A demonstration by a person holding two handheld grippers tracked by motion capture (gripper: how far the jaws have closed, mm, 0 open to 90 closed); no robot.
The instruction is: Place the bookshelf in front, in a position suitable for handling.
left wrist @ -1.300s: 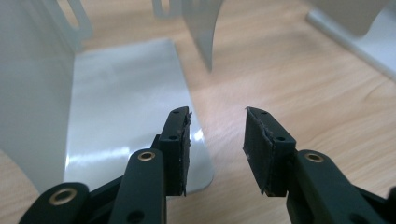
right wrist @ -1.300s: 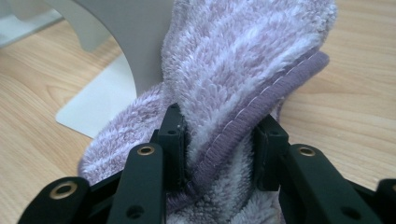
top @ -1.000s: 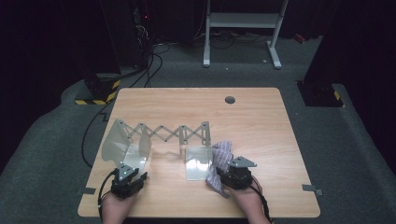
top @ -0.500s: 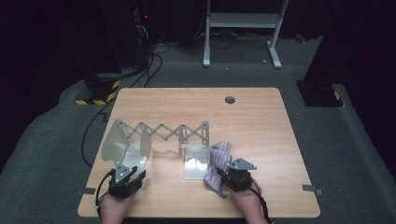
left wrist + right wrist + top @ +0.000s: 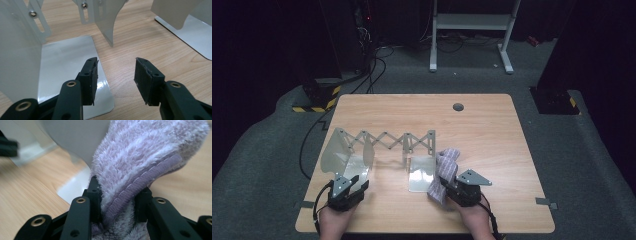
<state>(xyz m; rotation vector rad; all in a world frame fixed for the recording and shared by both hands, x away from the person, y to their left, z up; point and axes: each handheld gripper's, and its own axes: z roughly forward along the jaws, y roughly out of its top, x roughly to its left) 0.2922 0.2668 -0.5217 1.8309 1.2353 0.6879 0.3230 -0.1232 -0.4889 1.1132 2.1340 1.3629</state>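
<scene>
Two hand-held grippers work at the near edge of the wooden bench [image 5: 492, 135], on either side of a metal expanding rack [image 5: 384, 145] that stands on it. The rack has thin silver plates joined along the back by a scissor lattice.

The right hand-held gripper [image 5: 117, 197] is clamped on a lilac fleecy cloth [image 5: 140, 162]: its jaws have just closed in, and the pile and the stitched hem are squeezed between the two black pads. In the high view the cloth [image 5: 444, 170] rises from that gripper [image 5: 452, 187] and leans against the right side of the rack's rightmost plate [image 5: 419, 172], touching it.

The left hand-held gripper [image 5: 116, 77] has its jaws apart, having just opened a little wider, with nothing between them. Bare bench shows in the gap. Its left pad hangs above the near corner of the flat foot of the rack's left plate [image 5: 67, 65]. In the high view this gripper [image 5: 352, 185] sits just in front of the rack's left end.
</scene>
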